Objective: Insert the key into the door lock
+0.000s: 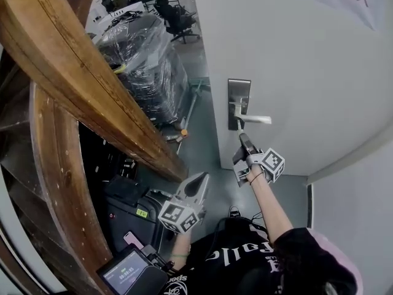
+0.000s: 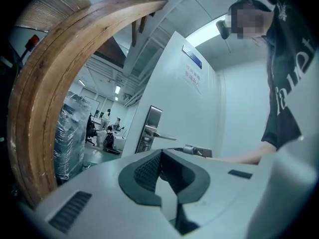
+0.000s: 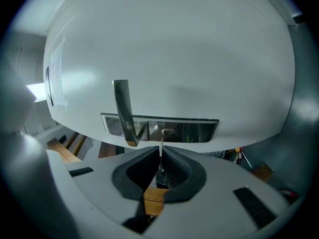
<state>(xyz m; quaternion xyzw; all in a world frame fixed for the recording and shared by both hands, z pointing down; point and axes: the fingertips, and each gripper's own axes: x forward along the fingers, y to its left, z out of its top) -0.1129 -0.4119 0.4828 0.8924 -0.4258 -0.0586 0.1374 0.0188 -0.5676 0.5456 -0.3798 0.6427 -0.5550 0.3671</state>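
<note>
A white door point(image 1: 295, 54) carries a steel lock plate point(image 1: 238, 103) with a lever handle point(image 1: 253, 119). My right gripper point(image 1: 244, 139) is shut on a small key point(image 3: 160, 156) and held up to the plate just below the handle. In the right gripper view the key's blade points at the keyhole point(image 3: 165, 132) in the lock plate point(image 3: 189, 131), its tip at or just short of the slot; the handle point(image 3: 123, 111) hangs to the left. My left gripper point(image 1: 198, 184) hangs low, away from the door, shut with nothing between its jaws point(image 2: 160, 169).
A curved wooden beam point(image 1: 80, 85) crosses the left side. Plastic-wrapped goods point(image 1: 144, 60) stand behind it, with office chairs point(image 1: 178, 17) further back. A handheld device with a screen point(image 1: 126, 270) is near the person's waist. A wall point(image 1: 356, 214) adjoins the door at right.
</note>
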